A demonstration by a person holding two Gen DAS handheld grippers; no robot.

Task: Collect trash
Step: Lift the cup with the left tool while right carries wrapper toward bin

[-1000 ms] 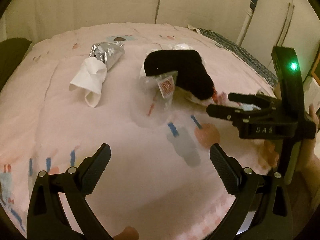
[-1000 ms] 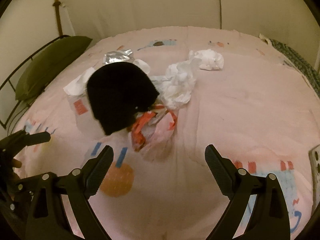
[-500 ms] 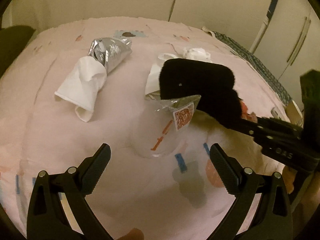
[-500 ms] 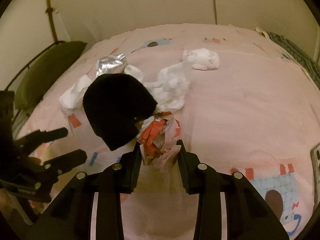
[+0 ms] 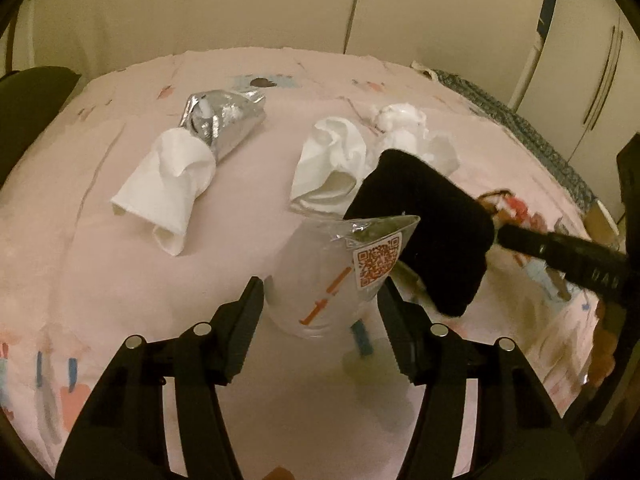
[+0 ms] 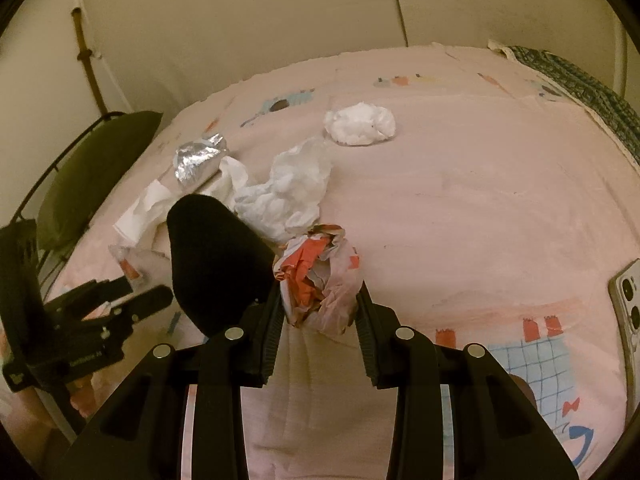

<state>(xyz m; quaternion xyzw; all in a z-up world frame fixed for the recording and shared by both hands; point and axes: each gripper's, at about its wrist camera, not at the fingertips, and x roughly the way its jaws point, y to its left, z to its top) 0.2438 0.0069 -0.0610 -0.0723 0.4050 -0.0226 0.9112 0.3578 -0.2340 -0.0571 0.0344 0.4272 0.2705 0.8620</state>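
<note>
my right tongs are clenched on the crumpled red-and-white wrapper, pads pressing it from both sides just above the pink bed sheet. my left tongs are closing around the clear plastic cup with the qr sticker; the cup is sitting between the jaws but i'm not seeing the pads pressing it yet, so i'm calling that one not gripped. the rest of the trash is lying further up the bed: white paper napkin touching the foil wrapper, crumpled tissue, white tissue ball. the black sock-like thing is lying between the cup and the wrapper, touching my right tong. risks as i'm judging them: the cup is thin and tapered, so closing too hard is probably going to crush it or squirt it forward out of the jaws. the wrapper is a loose wad, so it could be sagging out on the lift. the black cloth may get dragged along by the right tong. phone at the bed edge is near, so a wide swing could be knocking it.
</note>
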